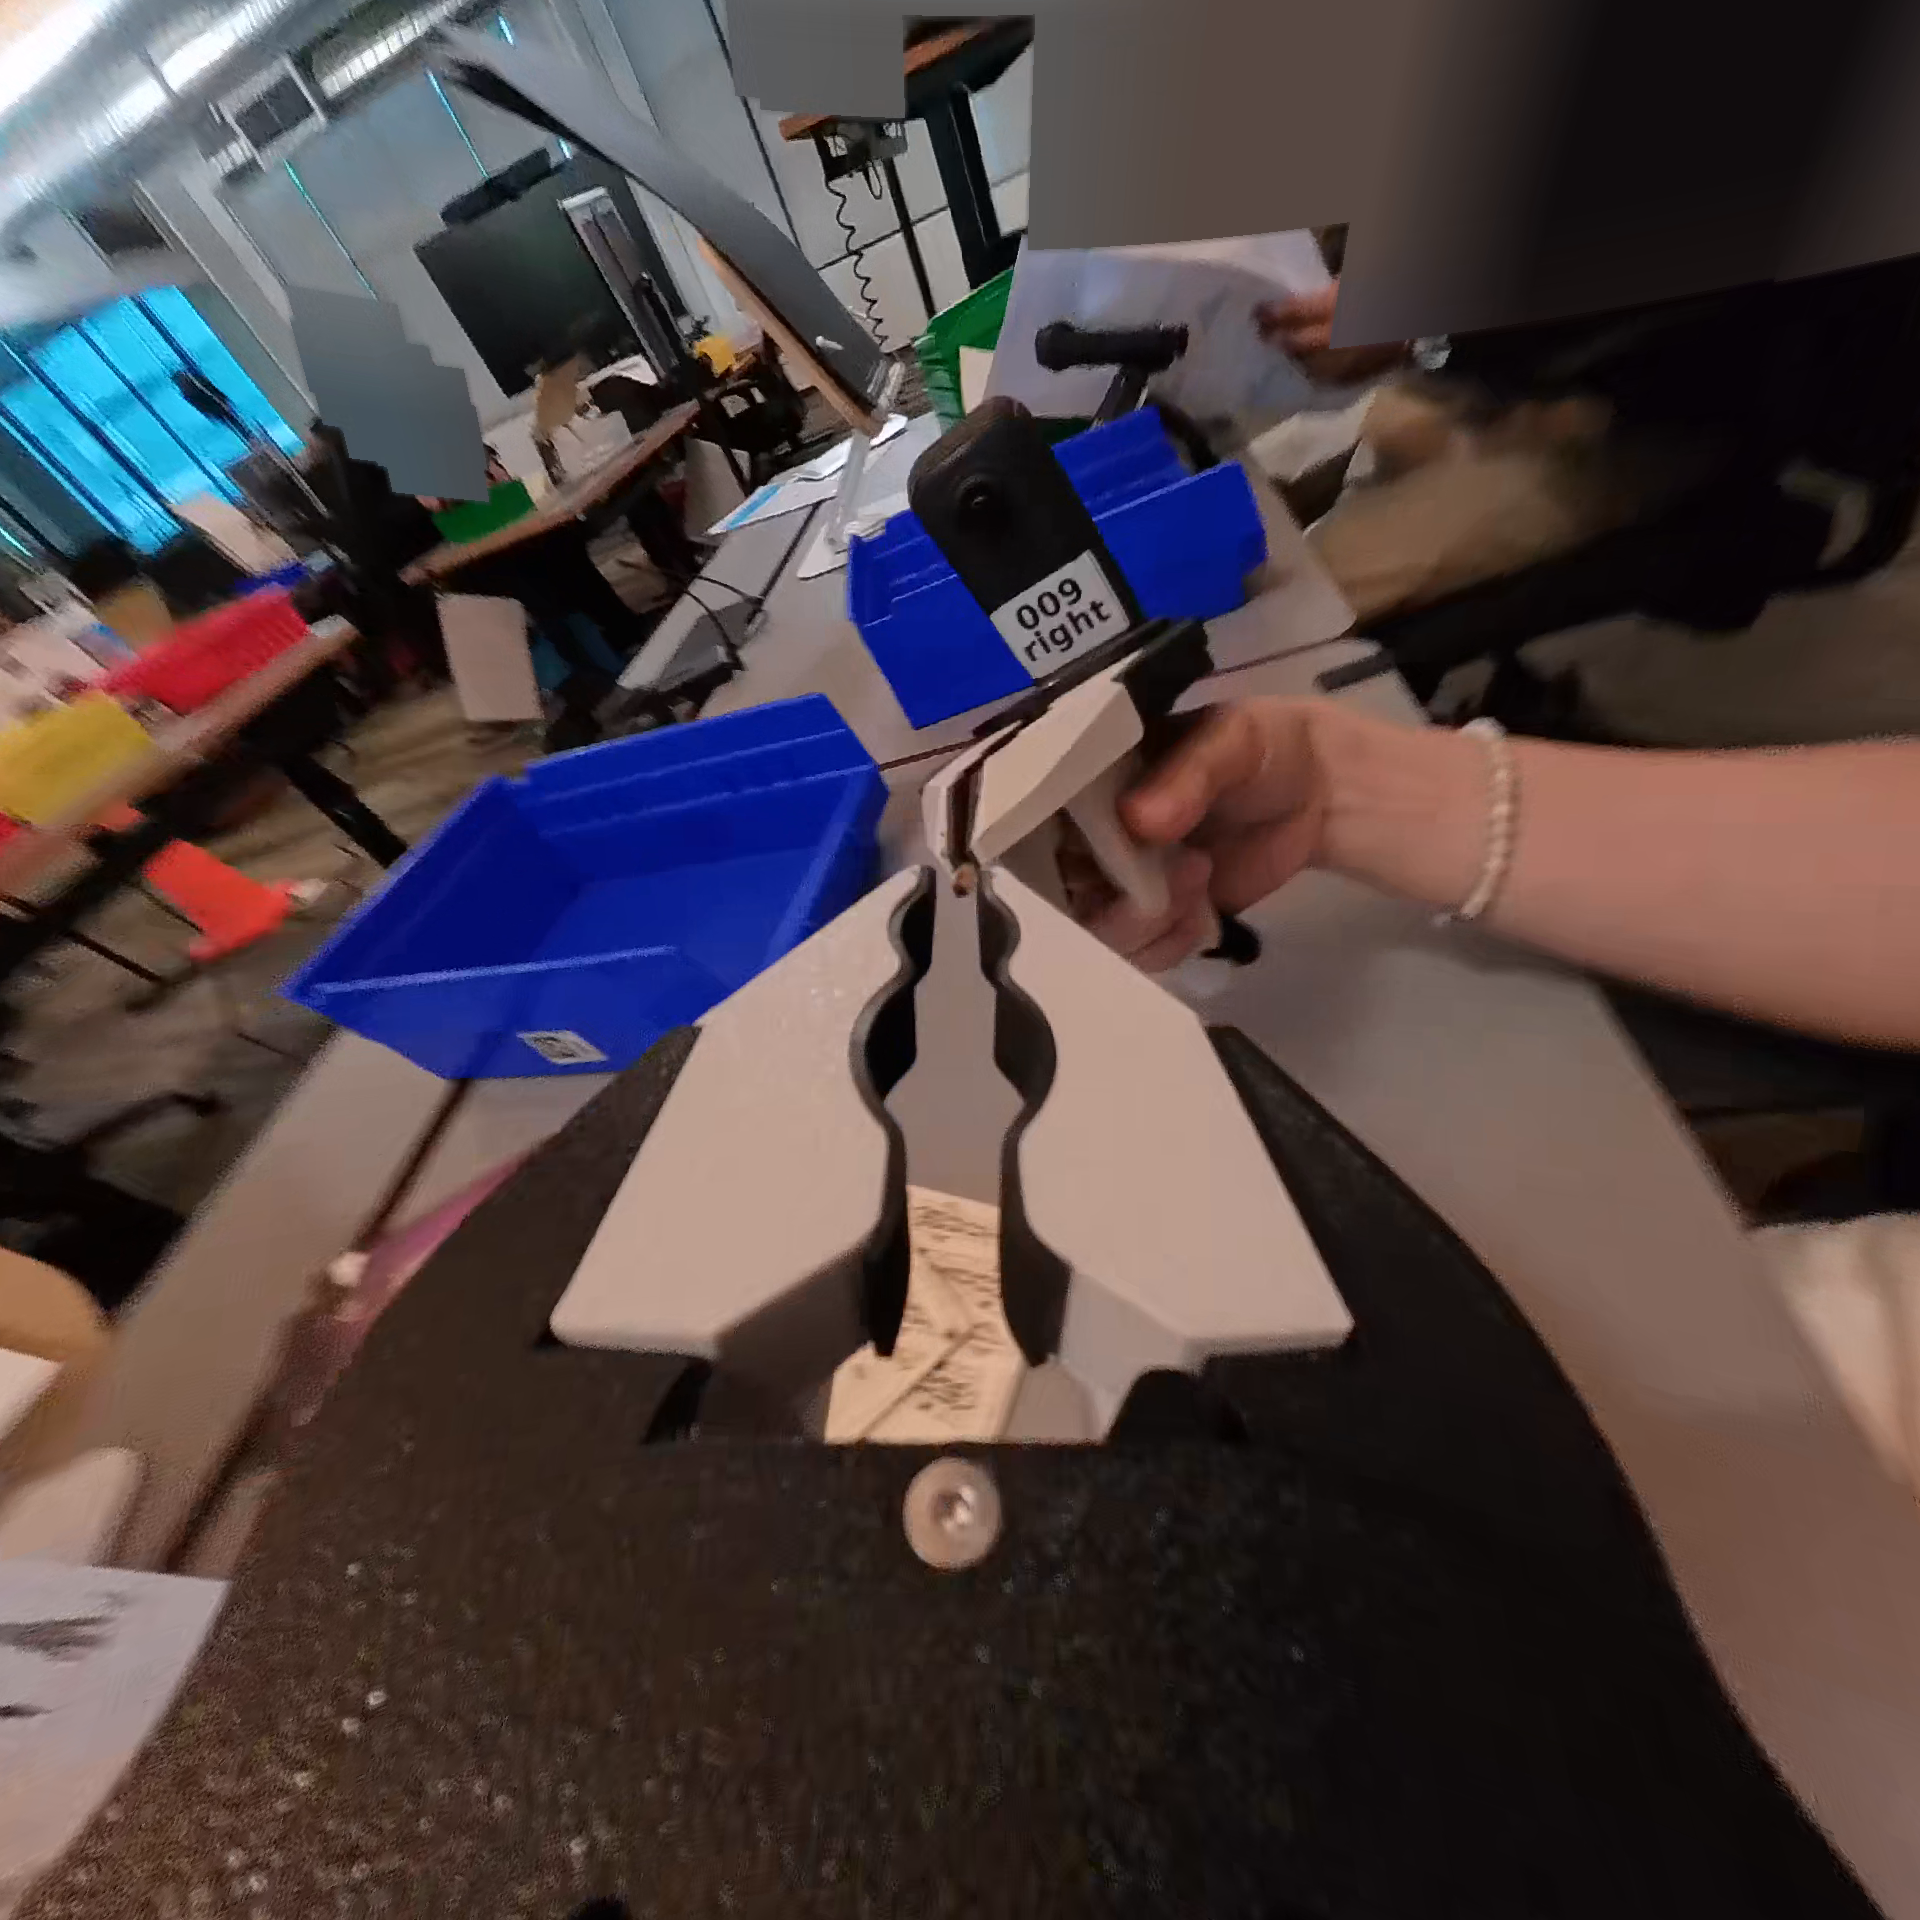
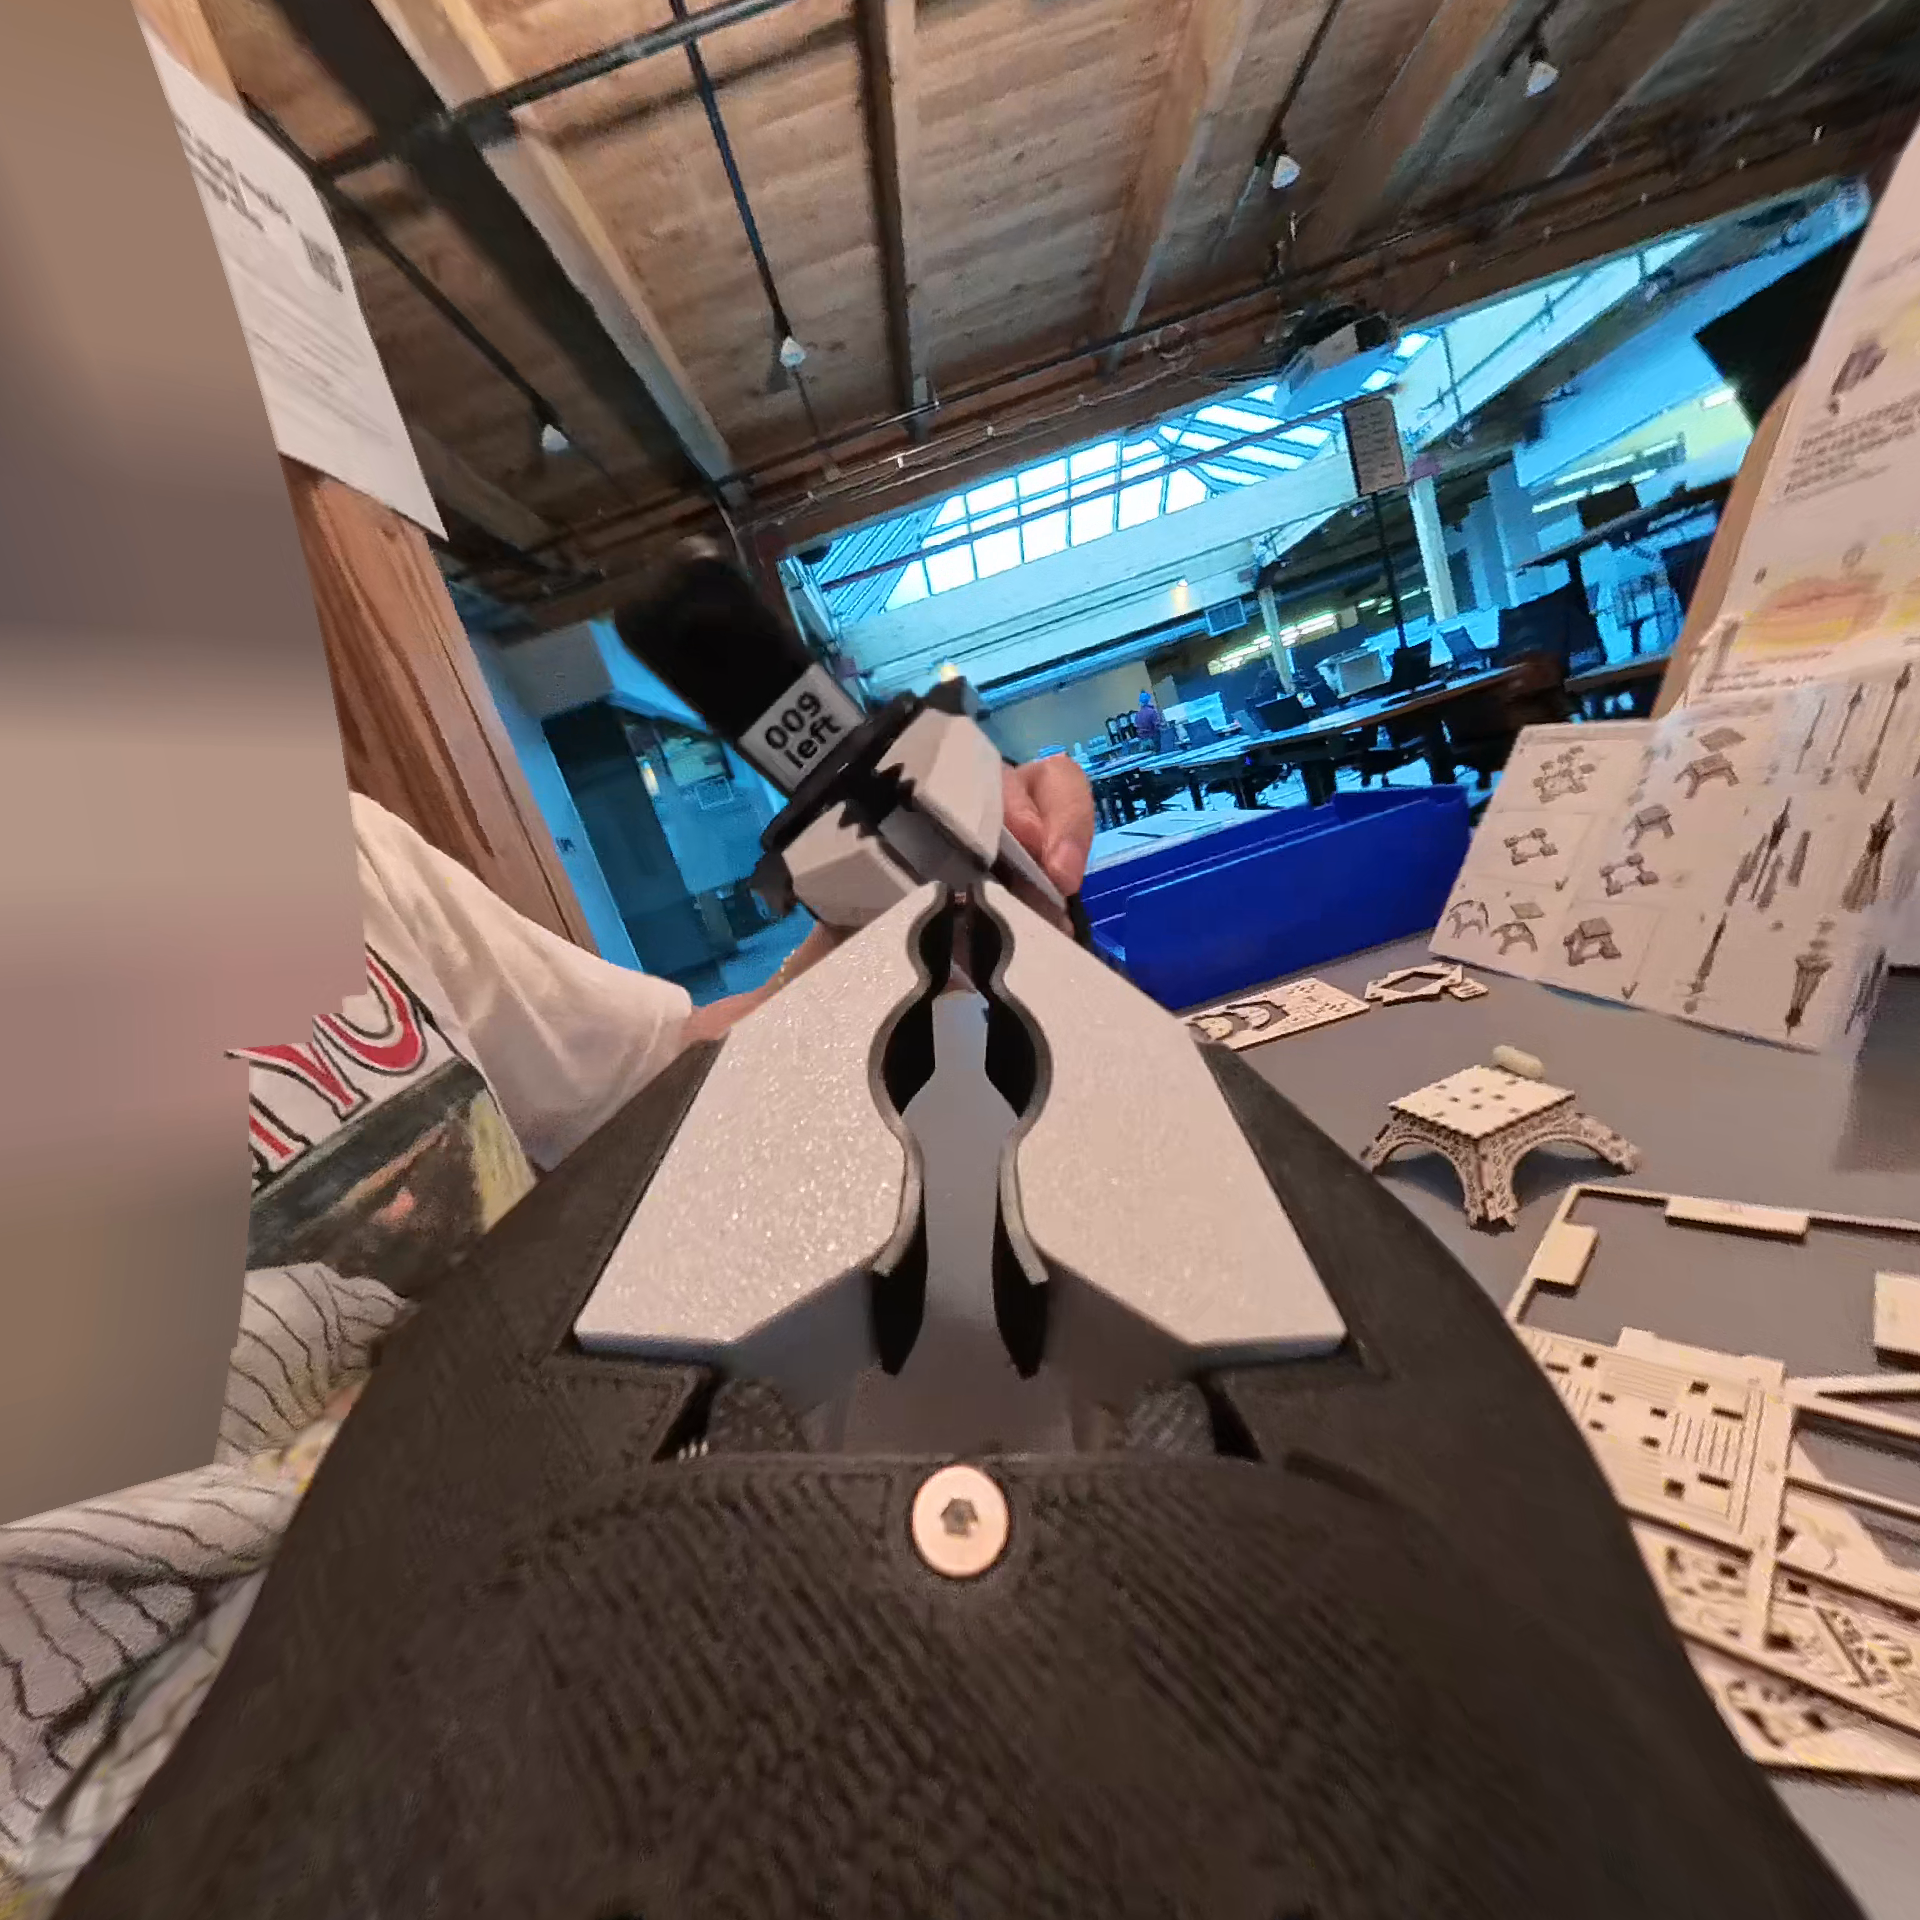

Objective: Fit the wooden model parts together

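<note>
My left gripper (image 1: 958, 883) is held above the grey table (image 1: 1382, 1122), its tips nearly together on a small brown wooden part (image 1: 964, 881). My right gripper (image 1: 961, 816) meets it tip to tip from the far side and is also shut, with a thin dark sliver between its fingers. In the right wrist view my right gripper (image 2: 961, 902) is pinched on a thin part (image 2: 970, 935), with the left gripper (image 2: 883, 831) just beyond it. The part is too small to tell its shape. An assembled wooden tower base (image 2: 1496, 1138) stands on the table at right.
Punched wooden sheets (image 2: 1714, 1455) lie at the right front, with two loose wooden pieces (image 2: 1273, 1013) farther back. A folded instruction sheet (image 2: 1683, 852) stands at the right. Blue bins (image 1: 603, 894) (image 1: 1049, 582) sit on the table's far side. A person sits close at the left. Left and right tips are no more than a few centimetres apart. From either gripper's tips it is about 25 cm to the assembled wooden tower base (image 2: 1496, 1138).
</note>
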Action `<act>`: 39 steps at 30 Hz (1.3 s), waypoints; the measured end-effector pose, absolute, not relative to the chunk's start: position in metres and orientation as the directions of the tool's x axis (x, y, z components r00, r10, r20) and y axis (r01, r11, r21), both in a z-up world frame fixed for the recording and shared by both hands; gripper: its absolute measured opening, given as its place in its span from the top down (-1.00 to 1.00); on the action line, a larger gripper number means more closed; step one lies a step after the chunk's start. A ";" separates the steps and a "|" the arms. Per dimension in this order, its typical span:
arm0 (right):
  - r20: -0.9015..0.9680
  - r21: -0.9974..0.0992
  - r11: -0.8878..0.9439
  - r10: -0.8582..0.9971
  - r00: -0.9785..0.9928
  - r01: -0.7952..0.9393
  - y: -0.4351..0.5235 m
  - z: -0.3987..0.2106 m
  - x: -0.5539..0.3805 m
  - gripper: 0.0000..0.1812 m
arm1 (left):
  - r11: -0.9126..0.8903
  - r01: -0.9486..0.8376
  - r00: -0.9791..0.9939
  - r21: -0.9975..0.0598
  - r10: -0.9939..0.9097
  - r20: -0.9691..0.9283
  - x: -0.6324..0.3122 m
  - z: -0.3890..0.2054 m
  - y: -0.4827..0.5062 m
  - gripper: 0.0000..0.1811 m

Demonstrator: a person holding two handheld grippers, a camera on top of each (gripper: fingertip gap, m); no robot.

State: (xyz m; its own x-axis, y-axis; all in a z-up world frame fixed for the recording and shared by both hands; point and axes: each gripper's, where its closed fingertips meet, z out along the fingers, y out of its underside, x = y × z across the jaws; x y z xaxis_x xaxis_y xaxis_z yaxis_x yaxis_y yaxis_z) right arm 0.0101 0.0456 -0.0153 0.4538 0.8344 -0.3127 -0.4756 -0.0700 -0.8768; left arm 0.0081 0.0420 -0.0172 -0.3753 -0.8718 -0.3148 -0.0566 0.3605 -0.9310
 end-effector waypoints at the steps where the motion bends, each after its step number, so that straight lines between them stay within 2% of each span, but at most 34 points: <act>1: -0.293 -0.884 -0.049 0.832 0.471 -0.465 0.046 -0.015 0.010 1.00 | 0.307 -0.070 -0.390 -0.949 -0.884 -0.257 0.006 -0.018 0.041 0.94; 4: -0.240 -0.897 0.000 0.840 0.487 -0.441 0.042 -0.012 0.009 0.99 | 0.261 -0.076 -0.381 -0.962 -0.900 -0.214 0.001 -0.028 0.044 0.79; 7: -0.232 -0.914 0.022 0.789 0.569 -0.404 0.052 -0.020 0.015 0.99 | 0.277 -0.066 -0.304 -0.959 -0.921 -0.245 -0.008 -0.046 0.057 0.78; 12: -0.356 -0.915 -0.104 0.660 0.661 -0.389 0.084 -0.062 0.030 0.99 | 0.234 -0.146 -0.168 -0.961 -0.963 -0.209 -0.021 -0.090 0.103 0.74; 16: -0.440 -0.878 -0.129 0.596 0.672 -0.461 0.100 -0.081 0.041 1.00 | 0.086 -0.163 -0.006 -0.983 -0.996 -0.086 -0.037 -0.089 0.155 0.62; 20: -0.419 -0.888 -0.099 0.578 0.700 -0.449 0.101 -0.084 0.045 1.00 | -0.088 -0.115 0.086 -0.989 -0.993 0.079 -0.068 -0.083 0.188 0.52; 26: -0.419 -0.862 -0.050 0.629 0.655 -0.504 0.094 -0.080 0.043 1.00 | -0.101 -0.057 0.304 -0.993 -0.949 0.079 -0.131 -0.080 0.248 0.67; 31: -0.383 -0.813 0.050 0.705 0.597 -0.580 0.078 -0.060 0.053 1.00 | -0.130 -0.051 0.368 -0.990 -0.924 0.102 -0.163 -0.083 0.277 0.76; 36: -0.376 -0.735 0.124 0.743 0.553 -0.666 0.069 -0.049 0.070 1.00 | -0.240 0.074 0.268 -0.968 -0.930 0.251 -0.166 -0.073 0.275 0.82; 39: -0.386 -0.743 0.113 0.733 0.560 -0.660 0.073 -0.054 0.071 1.00 | -0.290 0.042 0.253 -0.956 -0.923 0.291 -0.164 -0.084 0.275 0.82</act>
